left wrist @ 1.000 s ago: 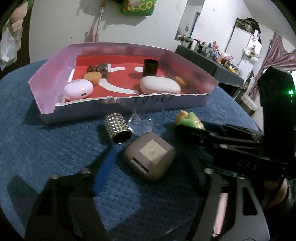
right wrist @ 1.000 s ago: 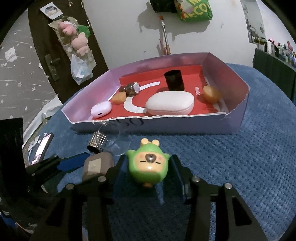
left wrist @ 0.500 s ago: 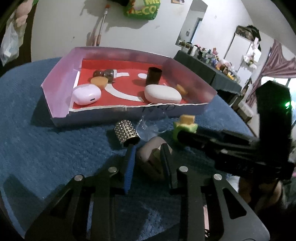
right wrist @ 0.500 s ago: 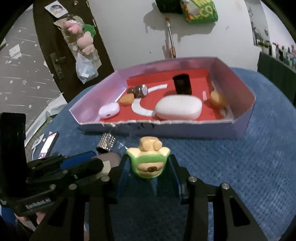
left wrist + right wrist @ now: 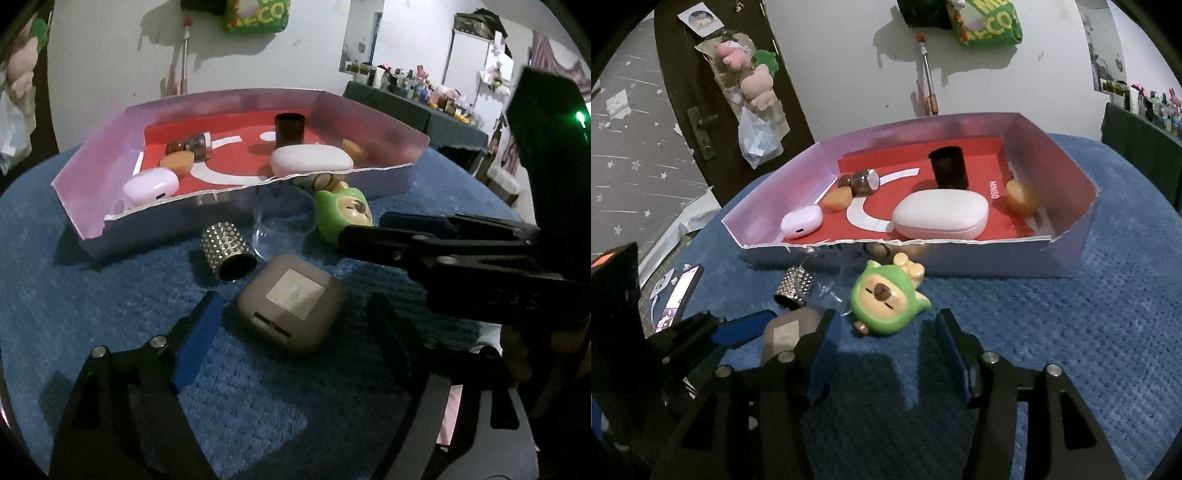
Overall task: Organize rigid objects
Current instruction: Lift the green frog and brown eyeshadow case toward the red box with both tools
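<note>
The grey case (image 5: 291,308) lies flat on the blue cloth between the spread fingers of the left gripper (image 5: 291,321), its long axis seemingly slanted across the gap, though the fisheye bends things. The green toy (image 5: 882,301) lies tilted on its side just ahead of the right gripper (image 5: 884,332), whose jaws are released and empty, with the tray (image 5: 960,254) beyond it

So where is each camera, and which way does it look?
Left wrist: rides on the left hand-held gripper, facing the pink cardboard tray; its own open fingers frame a grey square case.
Right wrist: rides on the right hand-held gripper, facing the same tray; its open fingers sit before a green bear-faced toy.
Shared: tray, toy, case, and each other's gripper.
</note>
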A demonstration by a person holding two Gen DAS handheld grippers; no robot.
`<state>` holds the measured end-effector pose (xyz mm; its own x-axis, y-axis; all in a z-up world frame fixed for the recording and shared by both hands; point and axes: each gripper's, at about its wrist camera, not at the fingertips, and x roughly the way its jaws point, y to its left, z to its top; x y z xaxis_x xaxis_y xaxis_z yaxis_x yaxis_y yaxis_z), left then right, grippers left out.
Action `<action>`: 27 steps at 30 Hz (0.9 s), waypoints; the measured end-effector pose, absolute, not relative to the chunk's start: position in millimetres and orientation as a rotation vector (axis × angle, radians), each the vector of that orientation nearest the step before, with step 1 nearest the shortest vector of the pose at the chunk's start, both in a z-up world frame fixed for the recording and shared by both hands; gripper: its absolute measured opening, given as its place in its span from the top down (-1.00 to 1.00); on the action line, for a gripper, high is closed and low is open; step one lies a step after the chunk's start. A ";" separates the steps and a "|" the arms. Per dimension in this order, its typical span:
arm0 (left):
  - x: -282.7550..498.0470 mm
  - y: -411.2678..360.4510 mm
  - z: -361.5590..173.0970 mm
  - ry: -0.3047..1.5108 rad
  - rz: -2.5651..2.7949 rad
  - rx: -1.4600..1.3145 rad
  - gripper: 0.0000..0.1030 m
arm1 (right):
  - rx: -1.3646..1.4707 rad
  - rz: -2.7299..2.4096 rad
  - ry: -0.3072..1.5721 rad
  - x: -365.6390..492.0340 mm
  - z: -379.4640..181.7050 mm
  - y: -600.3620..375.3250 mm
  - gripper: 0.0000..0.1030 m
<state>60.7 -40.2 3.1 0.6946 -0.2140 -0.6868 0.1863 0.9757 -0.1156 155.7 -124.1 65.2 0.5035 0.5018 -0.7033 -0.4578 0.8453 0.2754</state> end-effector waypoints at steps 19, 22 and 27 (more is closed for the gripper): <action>51.7 -29.6 8.1 0.744 -0.228 -0.063 -0.12 | 0.003 0.584 0.838 149.8 73.6 -117.4 0.13; 51.6 -27.6 9.7 0.742 -0.223 -0.070 -0.12 | 0.024 0.595 0.835 146.6 77.3 -121.1 0.13; 47.7 -21.7 25.9 0.704 -0.232 -0.092 -0.12 | 0.041 0.618 0.804 138.5 91.5 -124.6 0.13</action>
